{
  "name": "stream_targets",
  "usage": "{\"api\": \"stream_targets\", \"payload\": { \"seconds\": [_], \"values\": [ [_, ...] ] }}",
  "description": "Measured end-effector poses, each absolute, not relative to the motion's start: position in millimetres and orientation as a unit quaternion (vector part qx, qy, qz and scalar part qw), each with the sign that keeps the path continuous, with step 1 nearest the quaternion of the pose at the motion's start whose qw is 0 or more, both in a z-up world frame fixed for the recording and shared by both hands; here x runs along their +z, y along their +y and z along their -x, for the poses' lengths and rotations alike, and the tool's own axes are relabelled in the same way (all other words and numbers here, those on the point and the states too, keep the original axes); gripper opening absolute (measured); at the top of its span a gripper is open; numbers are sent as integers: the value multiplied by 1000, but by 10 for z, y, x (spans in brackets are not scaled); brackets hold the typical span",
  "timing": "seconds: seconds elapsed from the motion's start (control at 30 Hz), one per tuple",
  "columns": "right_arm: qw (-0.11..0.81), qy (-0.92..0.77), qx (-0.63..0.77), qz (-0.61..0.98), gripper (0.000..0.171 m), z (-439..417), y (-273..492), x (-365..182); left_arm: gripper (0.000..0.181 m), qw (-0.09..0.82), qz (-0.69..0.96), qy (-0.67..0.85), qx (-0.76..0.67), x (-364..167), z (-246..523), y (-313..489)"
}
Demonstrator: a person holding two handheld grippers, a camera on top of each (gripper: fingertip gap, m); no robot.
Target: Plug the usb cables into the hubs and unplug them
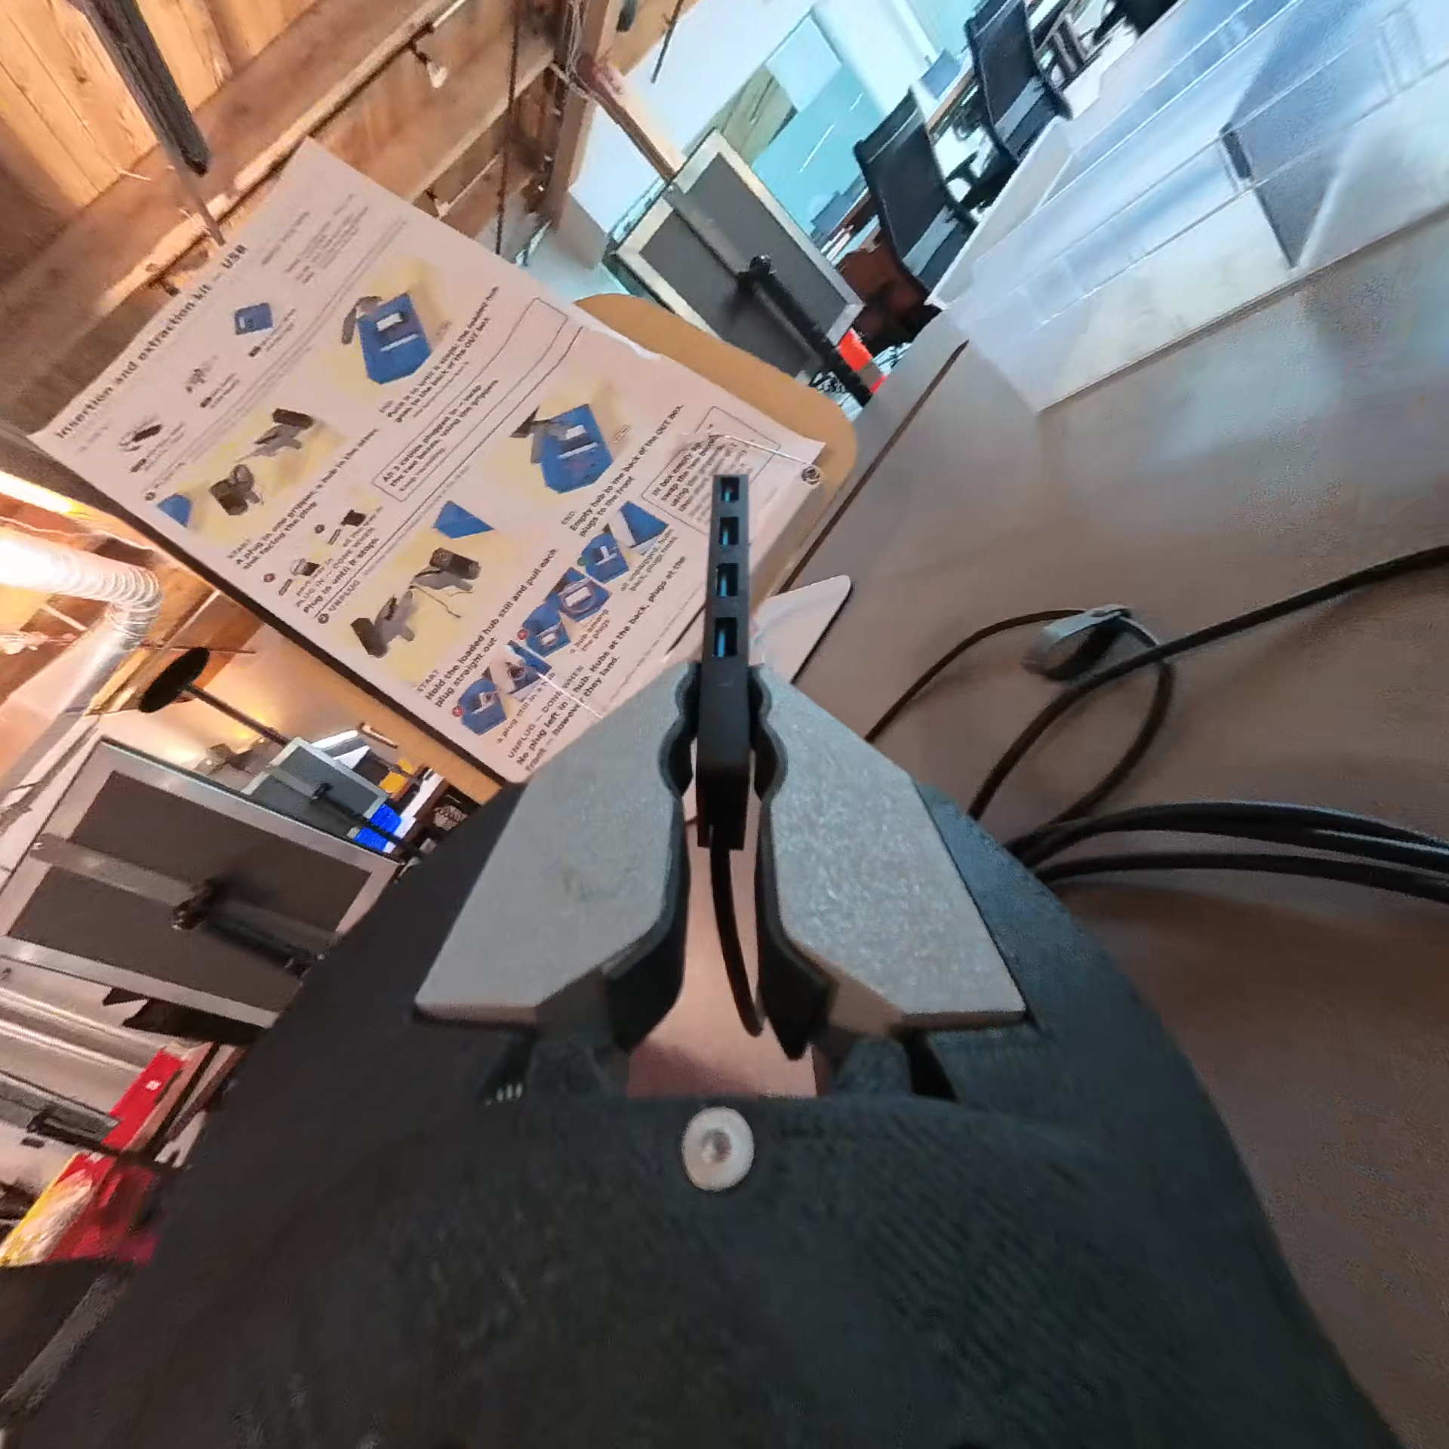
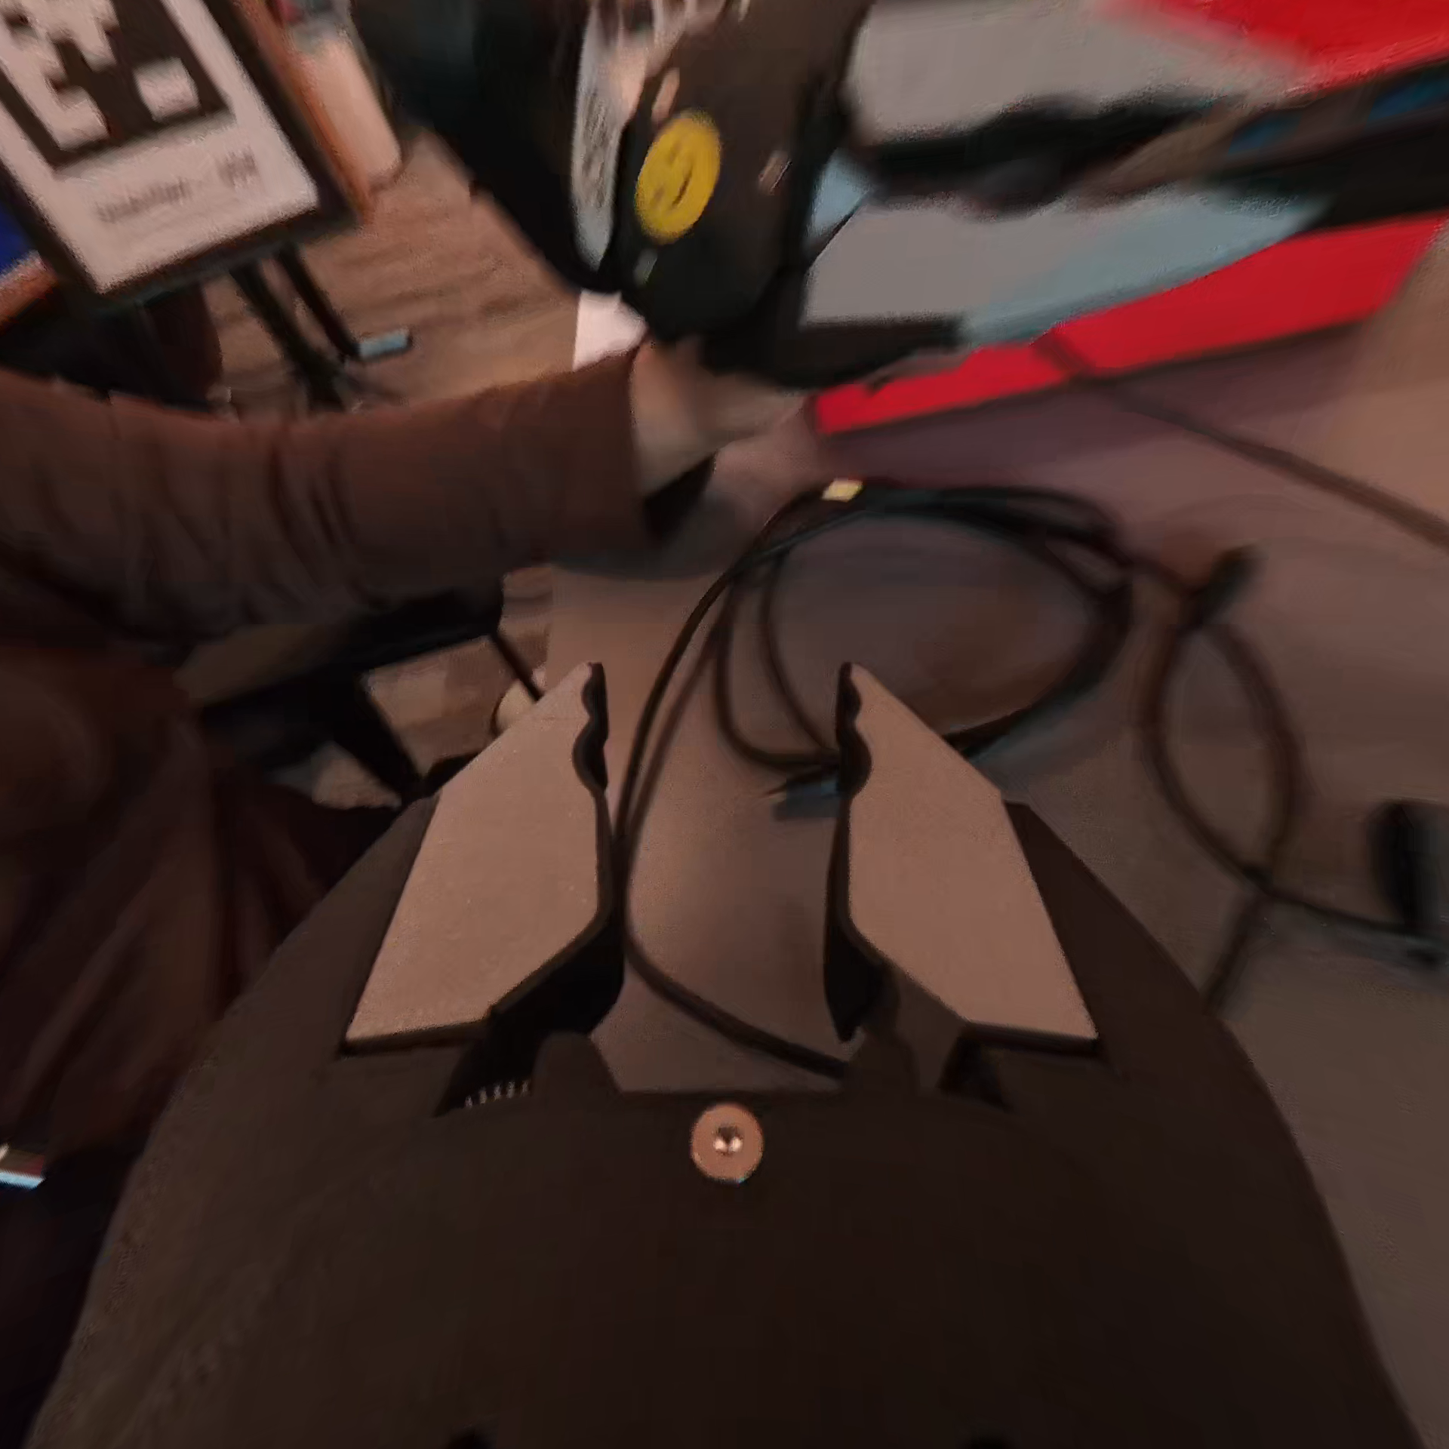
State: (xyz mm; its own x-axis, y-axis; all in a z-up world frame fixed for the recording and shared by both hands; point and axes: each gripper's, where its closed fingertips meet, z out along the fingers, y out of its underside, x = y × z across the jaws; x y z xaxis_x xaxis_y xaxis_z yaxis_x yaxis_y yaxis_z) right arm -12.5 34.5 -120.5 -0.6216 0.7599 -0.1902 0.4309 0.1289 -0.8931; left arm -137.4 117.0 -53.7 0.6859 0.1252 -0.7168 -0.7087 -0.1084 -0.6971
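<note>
My left gripper [image 1: 723, 690] is shut on a slim black USB hub [image 1: 726, 596] and holds it upright in the air, its row of blue ports facing the camera and all empty. The hub's own cord hangs down between the fingers. My right gripper [image 2: 721, 690] is open and empty above the table, over a tangle of black USB cables [image 2: 925, 627]. One plug [image 2: 808, 788] lies just by the right fingertip; another plug [image 2: 840, 492] lies farther off. The other gripper [image 2: 690, 196] and the sleeve holding it show at the top of the blurred right wrist view.
A printed instruction sheet [image 1: 408, 470] stands behind the hub. More black cables and a grey plug [image 1: 1074, 643] lie on the grey table [image 1: 1176, 470] at right. A red bin [image 2: 1137, 337] sits beyond the cables, and a marker board [image 2: 133, 133] stands at upper left. My left tips are about 15 cm from the plug [image 2: 808, 788], my right tips only 6 cm.
</note>
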Motion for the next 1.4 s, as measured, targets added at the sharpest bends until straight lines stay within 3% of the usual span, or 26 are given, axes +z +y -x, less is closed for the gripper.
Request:
{"api": "stream_targets", "payload": {
  "seconds": [0.17, 0.23, 0.43, 0.53, 0.67, 0.87, 1.07, 1.2, 1.4],
  "values": [
    [172, -803, 359, 443, 40, -57, 279, -1805, 9, 617, 663, 219, 364, -534, 1422, 1170],
    [160, -803, 337, 464, 20, -161, 418, -1799, 9, 614, 663, 212, 371, -521, 1465, 1159],
    [191, -767, 231, 567, 27, -413, 1383, -1819, 9, 602, 673, 215, 372, -578, 1500, 1171],
    [171, -726, 206, 633, 27, -532, 1713, -1832, 10, 591, 679, 220, 375, -633, 1518, 1185],
    [209, -696, 172, 666, 28, -552, 1941, -1724, 9, 591, 681, 211, 379, -640, 1553, 1175],
    [198, -735, 261, 593, 29, -211, 1359, -1388, 9, 590, 684, 207, 377, -666, 1585, 1188],
    [205, -802, 343, 444, 51, 458, 872, -1245, 9, 597, 682, 216, 363, -691, 1556, 1197],
    [193, -812, 405, 374, 51, 860, 670, -1218, 9, 582, 687, 216, 378, -738, 1604, 1205],
    [196, -860, 359, 304, 63, 1223, 524, -1499, 9, 598, 693, 185, 357, -710, 1686, 1210]
  ]
}}
